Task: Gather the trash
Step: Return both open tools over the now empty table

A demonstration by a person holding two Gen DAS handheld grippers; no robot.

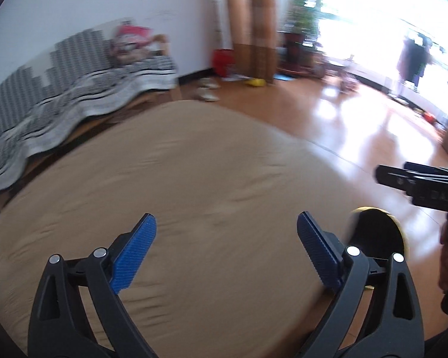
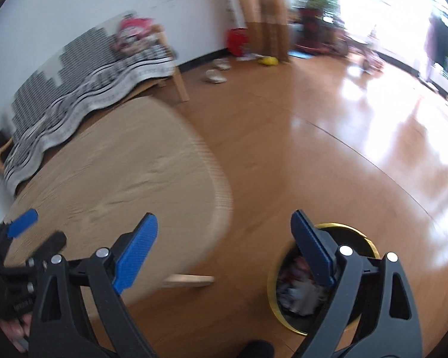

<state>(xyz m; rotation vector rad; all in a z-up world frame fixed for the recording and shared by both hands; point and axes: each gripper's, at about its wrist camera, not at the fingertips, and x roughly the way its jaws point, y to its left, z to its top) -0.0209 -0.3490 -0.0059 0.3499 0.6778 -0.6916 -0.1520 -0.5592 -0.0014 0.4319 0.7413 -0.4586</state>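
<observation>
My left gripper is open and holds nothing, hovering over a round tan tabletop. A black trash bin with a gold rim shows just beyond its right finger, past the table's edge. My right gripper is also open, above the wooden floor beside the tabletop. The bin stands on the floor behind its right finger, with crumpled trash inside. At the lower left of the right wrist view, a hand holds the left gripper, and one of its blue fingers shows.
A bench with a striped black-and-white blanket runs behind the table. On the shiny wooden floor lie pale slippers and a yellow object. A red bucket, a brown curtain and potted plants stand by the bright window.
</observation>
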